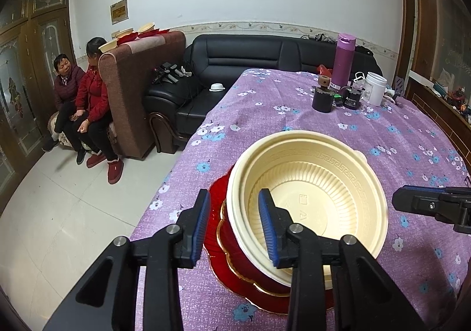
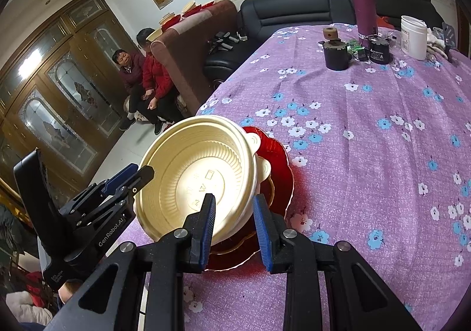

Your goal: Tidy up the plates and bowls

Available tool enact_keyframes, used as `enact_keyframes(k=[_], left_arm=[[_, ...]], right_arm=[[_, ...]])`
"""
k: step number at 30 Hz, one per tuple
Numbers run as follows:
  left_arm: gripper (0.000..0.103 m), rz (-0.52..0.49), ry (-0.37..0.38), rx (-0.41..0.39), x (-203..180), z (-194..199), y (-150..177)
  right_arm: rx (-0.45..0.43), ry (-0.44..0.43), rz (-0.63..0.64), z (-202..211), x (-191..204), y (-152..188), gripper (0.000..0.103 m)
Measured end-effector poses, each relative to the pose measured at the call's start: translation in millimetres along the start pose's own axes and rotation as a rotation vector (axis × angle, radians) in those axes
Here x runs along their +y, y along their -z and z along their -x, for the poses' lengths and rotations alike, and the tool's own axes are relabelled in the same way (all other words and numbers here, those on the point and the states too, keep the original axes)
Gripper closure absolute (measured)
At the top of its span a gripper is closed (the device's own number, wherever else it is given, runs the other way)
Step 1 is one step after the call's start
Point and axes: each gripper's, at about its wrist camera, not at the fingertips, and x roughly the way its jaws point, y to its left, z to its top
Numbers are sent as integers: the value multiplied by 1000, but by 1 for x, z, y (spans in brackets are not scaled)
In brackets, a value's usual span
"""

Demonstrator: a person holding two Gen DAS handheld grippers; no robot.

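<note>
The surface (image 1: 338, 113), draped in a purple cloth with blue and white flowers, fills most of both views, and the task's things sit near its left edge. On it lies a red plate (image 1: 244, 281) with a scalloped gold-trimmed rim, flat on the cloth. A cream bowl (image 1: 309, 198) rests on that plate, mouth up and tipped a little toward the surface's left edge; from the right wrist view its small lug handles (image 2: 254, 139) point toward the far end of the surface. It looks like two nested bowls, though the seam is hard to read.

The left gripper (image 1: 235, 222) has its fingers apart, straddling the bowl's near-left rim: one finger (image 1: 268, 228) inside the bowl, the other outside over the plate, with a visible gap to the wall. The right gripper (image 2: 234, 225) also has its fingers apart, straddling the rim on its own side, one blue pad (image 2: 207, 228) inside and the other outside above the plate.

At the far end stand a purple flask (image 1: 343, 61), a white jar (image 1: 375, 88) and a dark cup (image 1: 323, 100).
</note>
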Motion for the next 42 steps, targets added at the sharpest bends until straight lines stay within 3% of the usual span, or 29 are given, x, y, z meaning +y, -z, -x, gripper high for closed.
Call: enact_keyframes(k=[13, 18, 24, 28, 31, 42], left_arm=[[56, 10, -13, -29, 4, 11, -2], [50, 79, -5, -49, 35, 19, -7], [48, 237, 12, 44, 91, -1, 5], [48, 286, 92, 142, 100, -27, 24], [55, 271, 160, 174, 90, -37, 32], [81, 214, 180, 193, 69, -56, 33]], right_arm=[[-15, 4, -12, 7, -5, 3, 68], [-21, 13, -34, 8, -14, 5, 67], [-18, 29, -74, 5, -33, 8, 67], [5, 39, -92, -6, -44, 11, 67], [28, 44, -100, -16, -50, 16, 67], [54, 49, -78, -38, -50, 21, 68]])
